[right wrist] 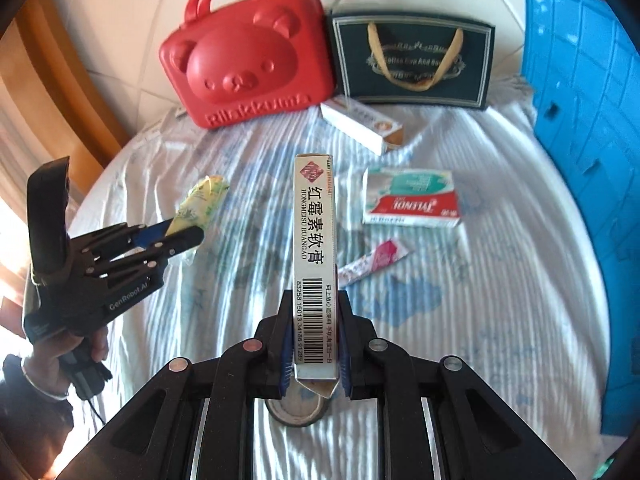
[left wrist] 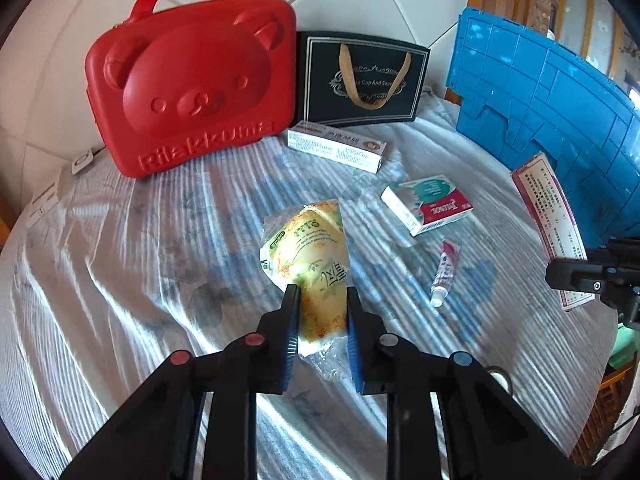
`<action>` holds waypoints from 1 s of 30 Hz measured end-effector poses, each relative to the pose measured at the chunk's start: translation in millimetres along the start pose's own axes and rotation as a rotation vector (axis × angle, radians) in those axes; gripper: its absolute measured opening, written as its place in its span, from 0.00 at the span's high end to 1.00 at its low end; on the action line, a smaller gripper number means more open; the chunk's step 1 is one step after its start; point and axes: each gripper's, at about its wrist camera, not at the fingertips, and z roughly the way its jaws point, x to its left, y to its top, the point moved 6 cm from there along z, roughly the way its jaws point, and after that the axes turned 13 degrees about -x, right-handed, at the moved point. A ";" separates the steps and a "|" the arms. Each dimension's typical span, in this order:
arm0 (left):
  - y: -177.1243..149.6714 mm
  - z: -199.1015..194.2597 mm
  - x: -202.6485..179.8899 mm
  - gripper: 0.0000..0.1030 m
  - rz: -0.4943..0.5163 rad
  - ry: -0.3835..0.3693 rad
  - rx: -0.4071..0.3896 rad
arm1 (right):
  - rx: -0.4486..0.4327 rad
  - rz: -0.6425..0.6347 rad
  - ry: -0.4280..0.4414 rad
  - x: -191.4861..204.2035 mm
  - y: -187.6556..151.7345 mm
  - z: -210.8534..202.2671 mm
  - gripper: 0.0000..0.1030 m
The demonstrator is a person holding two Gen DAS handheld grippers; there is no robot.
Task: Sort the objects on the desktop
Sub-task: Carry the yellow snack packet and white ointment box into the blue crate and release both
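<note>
My left gripper (left wrist: pixel 322 292) is shut on a yellow snack packet (left wrist: pixel 308 248) in clear wrap, held above the striped cloth. The right wrist view shows the same gripper (right wrist: pixel 186 232) at the left, in a person's hand, with the packet (right wrist: pixel 202 196) sticking out past its blue pads. My right gripper (right wrist: pixel 316 298) is shut on a long white ointment box (right wrist: pixel 316 232) with a barcode, which points away from the camera. In the left wrist view that box (left wrist: pixel 546 220) and the right gripper (left wrist: pixel 576 276) show at the right edge.
On the cloth lie a Tylenol box (right wrist: pixel 412 200), a small pink tube (right wrist: pixel 372 264) and a long white box (right wrist: pixel 360 124). A red bear case (right wrist: pixel 248 64) and a black gift bag (right wrist: pixel 412 64) stand at the back. A blue crate (right wrist: pixel 580 140) stands at the right, and a tape roll (right wrist: pixel 296 414) lies below my right gripper.
</note>
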 end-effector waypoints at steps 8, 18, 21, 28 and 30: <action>68.9 -39.3 -73.7 0.80 0.135 -0.080 -0.147 | -0.229 0.000 -0.042 -28.3 52.7 -91.1 0.83; 191.5 -91.9 -257.8 0.80 0.310 -0.286 -0.387 | -0.509 0.010 -0.210 -129.9 104.2 -270.9 0.82; 221.8 -93.5 -320.7 0.80 0.341 -0.364 -0.422 | -0.558 0.029 -0.284 -172.3 112.0 -314.1 0.82; 267.9 -79.0 -434.9 0.78 0.393 -0.438 -0.447 | -0.617 0.121 -0.387 -275.4 125.4 -366.9 0.82; 273.6 -74.5 -458.6 0.72 0.405 -0.430 -0.448 | -0.631 0.144 -0.400 -298.5 127.4 -373.8 0.82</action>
